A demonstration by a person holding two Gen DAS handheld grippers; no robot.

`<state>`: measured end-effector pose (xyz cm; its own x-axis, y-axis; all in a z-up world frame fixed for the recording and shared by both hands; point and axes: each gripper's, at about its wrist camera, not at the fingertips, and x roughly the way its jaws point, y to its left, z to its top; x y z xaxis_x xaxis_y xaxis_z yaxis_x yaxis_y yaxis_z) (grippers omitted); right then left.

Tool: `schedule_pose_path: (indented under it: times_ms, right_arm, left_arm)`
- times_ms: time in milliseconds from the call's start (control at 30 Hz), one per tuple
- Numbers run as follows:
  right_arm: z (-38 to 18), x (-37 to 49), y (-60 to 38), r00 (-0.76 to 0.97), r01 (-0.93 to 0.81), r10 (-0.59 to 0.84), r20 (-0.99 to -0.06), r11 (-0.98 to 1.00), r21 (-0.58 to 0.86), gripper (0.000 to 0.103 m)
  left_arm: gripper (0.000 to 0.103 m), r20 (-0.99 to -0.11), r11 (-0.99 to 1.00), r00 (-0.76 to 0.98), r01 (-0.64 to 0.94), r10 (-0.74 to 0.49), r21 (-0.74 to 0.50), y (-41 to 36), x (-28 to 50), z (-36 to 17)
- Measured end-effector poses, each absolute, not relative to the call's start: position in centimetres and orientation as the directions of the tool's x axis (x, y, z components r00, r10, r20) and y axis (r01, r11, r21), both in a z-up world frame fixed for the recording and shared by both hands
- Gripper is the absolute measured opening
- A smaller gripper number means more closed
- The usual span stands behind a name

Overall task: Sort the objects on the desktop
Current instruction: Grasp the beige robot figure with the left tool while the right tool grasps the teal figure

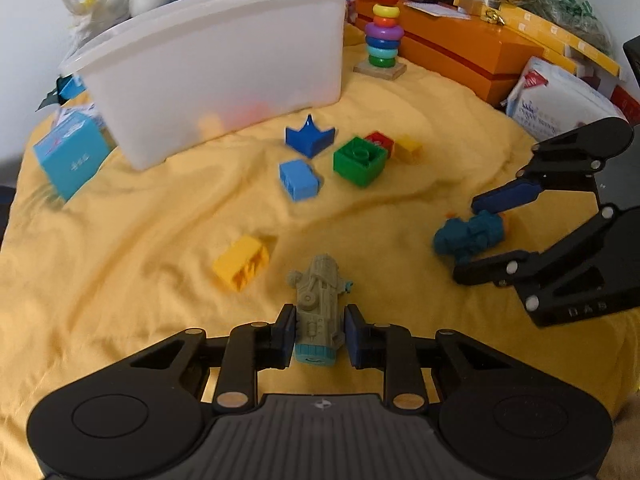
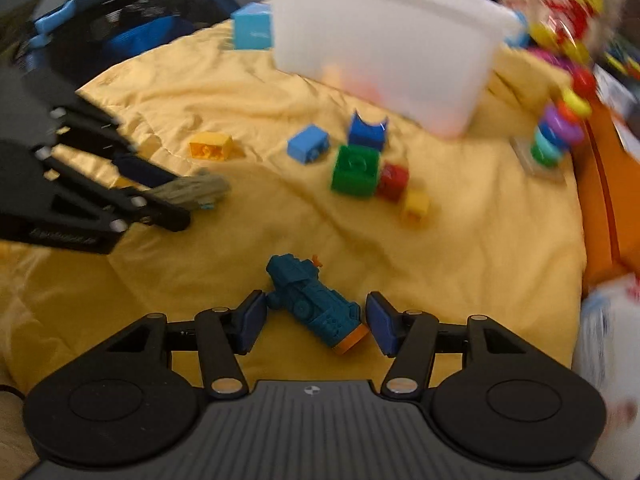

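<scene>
i am at the pick-up step, with a toy lined up in each hand. my left tool point(image 1: 318, 334) has its two blue pads pressed against the sides of the grey-green toy ship point(image 1: 320, 304), so i read it as clamped on the ship, which seems to rest on the yellow cloth point(image 1: 140, 240) over the worktop. my right tool point(image 2: 316, 322) stands apart: the teal toy train point(image 2: 314, 306) lies slantwise between the pads, its left end just touching or nearly touching one pad, with a clear gap at the orange end. the right view is blurred, so i cannot tell that contact for certain.

the white bin point(image 1: 224, 60) sits at the far side of the cloth, and faint orange and red shapes show through its wall, so i judge some things are sorted already. loose blocks lie between me and it: a yellow block point(image 1: 240, 266), a light blue block point(image 1: 298, 180), a dark blue piece point(image 1: 310, 138), a green block point(image 1: 360, 160), with a red one and a small yellow one just beside it.

next, i think the right tool wants closing across the train, which may swivel since it lies crooked. then both toys need lifting clear of the blocks and carrying over the bin's rim.
</scene>
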<state>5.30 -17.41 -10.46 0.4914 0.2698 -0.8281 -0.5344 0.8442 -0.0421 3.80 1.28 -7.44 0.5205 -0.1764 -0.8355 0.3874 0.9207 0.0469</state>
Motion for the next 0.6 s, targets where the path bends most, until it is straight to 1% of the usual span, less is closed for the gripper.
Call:
schedule_pose_path:
  times_ms: [100,200,300,467,533,567,600]
  right_arm:
    - [-10.3,4.9,-17.8,0.460,-0.436,0.243,-0.854,0.900,0.021,0.061]
    - [-10.3,4.4,-17.9,0.427,-0.450,0.303,-0.852,0.888,0.090,0.063]
    - [-10.1,4.0,-17.6,0.424,-0.489,0.316,-0.849,0.869,0.080,0.063]
    - [-10.4,3.8,-17.1,0.466,-0.533,0.309,-0.829,0.846,0.016,0.063]
    - [-10.7,3.7,-16.9,0.476,-0.544,0.323,-0.818,0.839,0.014,0.064]
    - [-10.9,3.6,-16.8,0.485,-0.543,0.323,-0.813,0.840,0.010,0.063]
    - [-10.9,3.4,-16.9,0.497,-0.537,0.328,-0.804,0.843,0.012,0.052]
  left_arm:
    - [0.029,-0.844,0.924,0.502,0.381,-0.189,0.019,1.4,2.3,-7.3]
    - [0.029,-0.847,0.922,0.496,0.387,-0.191,0.018,1.3,1.7,-7.8]
    - [0.029,-0.845,0.921,0.499,0.389,-0.192,0.020,1.2,1.8,-7.7]
    - [0.029,-0.846,0.928,0.491,0.371,-0.205,-0.009,1.3,2.1,-8.1]
    - [0.029,-0.845,0.931,0.491,0.365,-0.212,-0.021,1.4,2.2,-8.1]
    - [0.029,-0.842,0.931,0.494,0.363,-0.216,-0.026,1.5,2.2,-8.1]
    - [0.029,-0.839,0.932,0.498,0.362,-0.220,-0.030,1.5,2.2,-8.1]
